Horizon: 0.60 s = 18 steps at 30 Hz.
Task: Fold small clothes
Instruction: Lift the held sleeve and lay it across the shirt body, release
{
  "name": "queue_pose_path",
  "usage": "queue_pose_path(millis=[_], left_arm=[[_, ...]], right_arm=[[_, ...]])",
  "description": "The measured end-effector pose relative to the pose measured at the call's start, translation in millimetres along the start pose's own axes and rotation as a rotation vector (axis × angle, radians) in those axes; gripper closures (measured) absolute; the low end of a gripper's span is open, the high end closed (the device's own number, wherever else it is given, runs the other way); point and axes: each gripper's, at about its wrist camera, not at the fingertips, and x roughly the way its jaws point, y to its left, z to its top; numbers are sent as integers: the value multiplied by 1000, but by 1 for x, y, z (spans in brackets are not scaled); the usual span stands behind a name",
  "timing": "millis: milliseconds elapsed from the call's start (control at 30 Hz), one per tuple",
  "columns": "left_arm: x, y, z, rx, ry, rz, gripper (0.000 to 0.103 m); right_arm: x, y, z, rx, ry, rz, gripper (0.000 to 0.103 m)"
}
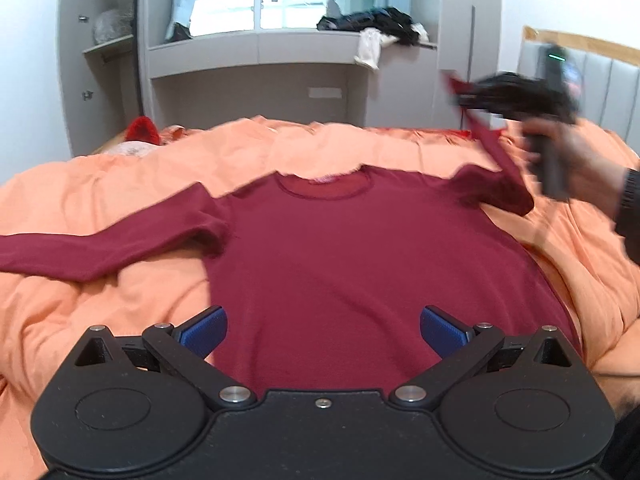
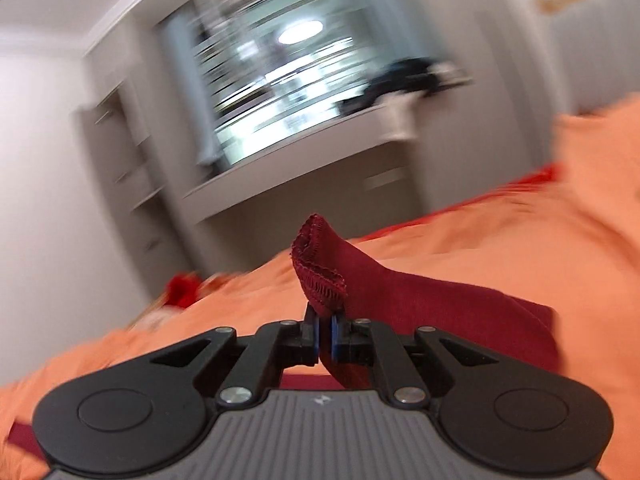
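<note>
A dark red long-sleeved shirt (image 1: 352,256) lies flat on the orange bedcover (image 1: 120,304), neck away from me. Its left sleeve (image 1: 100,244) stretches out to the left. My left gripper (image 1: 323,330) is open and empty, just above the shirt's lower body. My right gripper (image 2: 325,334) is shut on the cuff of the right sleeve (image 2: 320,264) and holds it up above the bed. In the left wrist view the right gripper (image 1: 460,92) shows blurred at the upper right, with the sleeve (image 1: 500,156) hanging from it down to the shoulder.
A grey desk and shelf unit (image 1: 256,56) stands behind the bed under a window, with dark clothes (image 1: 372,24) piled on it. A red item (image 1: 142,130) lies at the bed's far left. A padded headboard (image 1: 608,80) is at the right.
</note>
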Motion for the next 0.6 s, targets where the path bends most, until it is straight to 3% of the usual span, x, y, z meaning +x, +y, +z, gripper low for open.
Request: queue_pose_path(millis=[133, 300, 467, 600], left_arm=[[-9, 17, 0, -36, -8, 5, 1], [-17, 34, -1, -70, -21, 21, 0], [-22, 43, -1, -98, -31, 19, 1], [-26, 39, 0, -88, -39, 1, 0]], right_arm=[[66, 106, -27, -79, 101, 66, 97], [120, 189, -97, -169, 247, 100, 97], [139, 220, -136, -211, 317, 75, 97], [140, 225, -141, -214, 315, 74, 97]])
